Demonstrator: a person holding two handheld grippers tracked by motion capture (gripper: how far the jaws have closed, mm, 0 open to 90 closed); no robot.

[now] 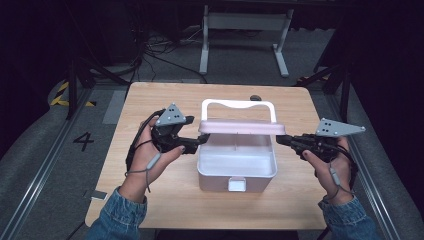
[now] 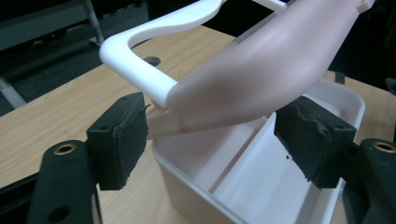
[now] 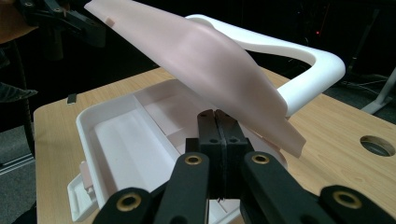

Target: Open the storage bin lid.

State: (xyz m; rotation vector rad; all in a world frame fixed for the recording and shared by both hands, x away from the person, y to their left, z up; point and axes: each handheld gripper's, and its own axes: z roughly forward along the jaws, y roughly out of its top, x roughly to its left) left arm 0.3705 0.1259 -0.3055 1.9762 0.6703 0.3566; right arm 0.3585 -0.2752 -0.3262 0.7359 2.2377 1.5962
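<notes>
Black jaws, right gripper view: the right gripper (image 3: 215, 140) fills the bottom centre of the frame, its two pads pressed flat together just under the near edge of the pale pink plastic lid (image 3: 205, 70); whether a sliver of that edge is caught between them cannot be told.
Black jaws, left gripper view: the left gripper (image 2: 210, 135) stands spread, one foam pad at lower left and one at right, with the lid's corner between them and neither pad pressing on it.
Box: the white plastic storage box with an inner divider (image 1: 236, 167) sits at the centre of the light wooden table (image 1: 150, 200), its front latch facing the bottom of the high view.
Lid position: raised and roughly level over the box's far half, with the white carry handle (image 1: 238, 105) standing up behind it.
Step in hand: likely swinging the lid on its hinge while both hands flank it.
Doing it well: the left jaws should settle squarely on the lid's rim before any push, and both ends should travel together so the lid does not twist.
High view adds: both hands in denim sleeves and the whole table.
Gripper views add: the divider's compartments, empty as far as they show, and a round hole in the tabletop (image 3: 377, 145).
</notes>
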